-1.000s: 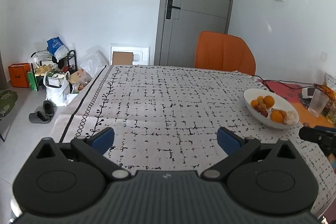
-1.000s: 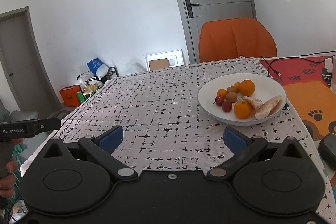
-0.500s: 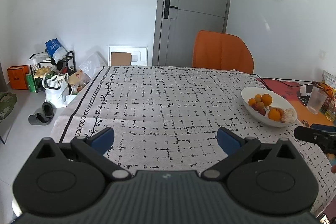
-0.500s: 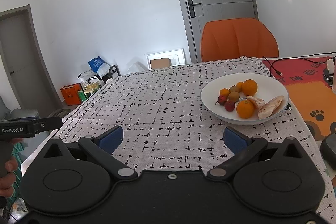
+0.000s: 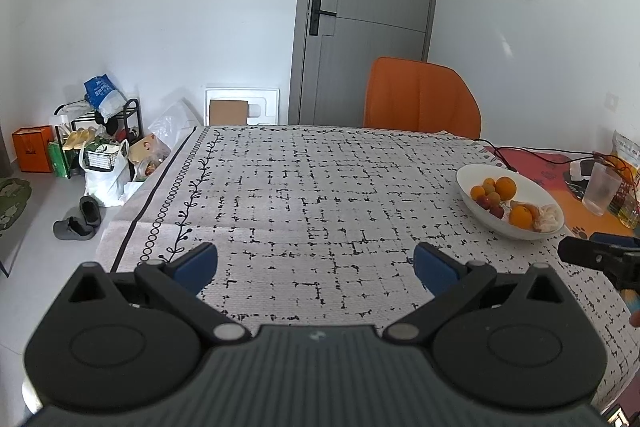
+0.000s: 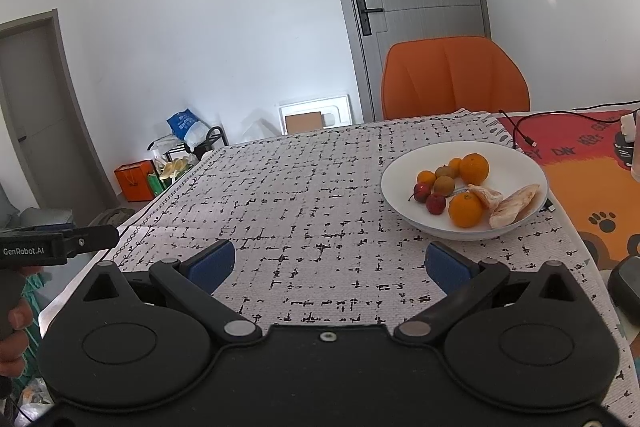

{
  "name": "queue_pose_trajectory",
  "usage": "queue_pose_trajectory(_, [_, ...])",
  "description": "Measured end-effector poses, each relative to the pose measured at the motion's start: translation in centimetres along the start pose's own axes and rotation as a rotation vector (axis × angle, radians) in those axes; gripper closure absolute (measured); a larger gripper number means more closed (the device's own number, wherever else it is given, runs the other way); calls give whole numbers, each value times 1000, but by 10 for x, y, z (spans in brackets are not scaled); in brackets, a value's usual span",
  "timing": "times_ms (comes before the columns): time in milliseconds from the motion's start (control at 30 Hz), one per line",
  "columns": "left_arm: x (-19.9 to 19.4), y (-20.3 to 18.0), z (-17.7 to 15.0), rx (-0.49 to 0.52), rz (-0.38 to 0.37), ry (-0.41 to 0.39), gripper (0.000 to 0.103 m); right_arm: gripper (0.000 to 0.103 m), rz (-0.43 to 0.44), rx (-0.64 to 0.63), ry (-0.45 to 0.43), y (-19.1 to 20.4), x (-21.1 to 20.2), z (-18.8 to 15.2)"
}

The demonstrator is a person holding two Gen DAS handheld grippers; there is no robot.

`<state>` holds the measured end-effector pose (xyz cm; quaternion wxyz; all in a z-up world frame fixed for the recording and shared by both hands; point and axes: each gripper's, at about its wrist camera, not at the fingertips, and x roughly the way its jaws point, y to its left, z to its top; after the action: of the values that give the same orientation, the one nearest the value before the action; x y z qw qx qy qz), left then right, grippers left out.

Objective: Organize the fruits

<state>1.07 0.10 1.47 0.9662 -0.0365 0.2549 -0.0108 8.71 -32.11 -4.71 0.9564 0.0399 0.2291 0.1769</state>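
Note:
A white bowl (image 6: pixel 516 159) stands on the right part of the patterned tablecloth; it also shows in the left wrist view (image 5: pixel 476 175). It holds oranges (image 6: pixel 465 209), small red fruits (image 6: pixel 436 203), brown round fruits (image 6: pixel 443 183) and peeled pieces (image 6: pixel 514 205). My right gripper (image 6: pixel 328 263) is open and empty, above the cloth, near and left of the bowl. My left gripper (image 5: pixel 314 265) is open and empty above the cloth's near left part, far from the bowl.
An orange chair (image 5: pixel 420 99) stands at the table's far side before a grey door (image 5: pixel 372 7). A red and orange mat (image 6: pixel 592 163) with a cable, a clear cup (image 5: pixel 600 187) and a dark object (image 6: pixel 626 279) lie at the right. Bags and shoes clutter the floor at left (image 5: pixel 96 163).
Both grippers have pulled back and risen slightly; the bowl sits a little farther off in both views. Jaws stay open.

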Motion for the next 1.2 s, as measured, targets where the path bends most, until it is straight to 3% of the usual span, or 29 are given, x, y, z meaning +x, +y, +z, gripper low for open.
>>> queue_pose_trajectory(1200, [1,-2,0,0,-25,5,0,0,-31,-5,-1,-2,0,1])
